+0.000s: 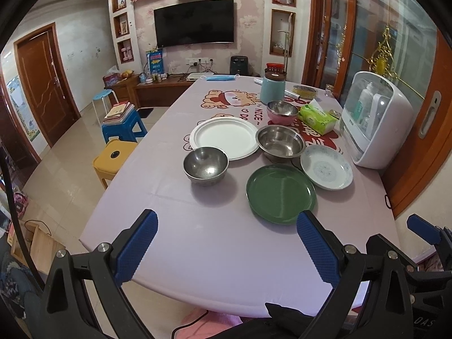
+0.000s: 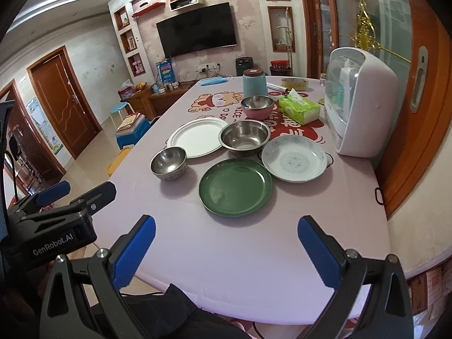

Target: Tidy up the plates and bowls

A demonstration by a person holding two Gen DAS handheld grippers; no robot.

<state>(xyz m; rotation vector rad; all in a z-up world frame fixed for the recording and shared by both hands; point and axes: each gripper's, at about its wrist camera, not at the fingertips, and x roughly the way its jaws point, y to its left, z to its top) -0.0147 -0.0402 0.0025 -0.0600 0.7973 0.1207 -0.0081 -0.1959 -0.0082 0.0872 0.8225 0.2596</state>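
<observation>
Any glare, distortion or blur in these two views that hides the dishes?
Left wrist view: strong fisheye bending at the edges, a sheen on the green plate, dishes sharp. Right wrist view: same curvature with dark corners, highlights inside the large steel bowl, nothing hidden; the open tongs fill the bottom of both.

Green plate (image 2: pixel 235 186) lies beyond the right gripper's (image 2: pixel 226 250) spread jaws.

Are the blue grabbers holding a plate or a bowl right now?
No, nothing is held. The left gripper and right gripper are both open over bare tablecloth, with the green plate lying untouched on the table ahead of them.
</observation>
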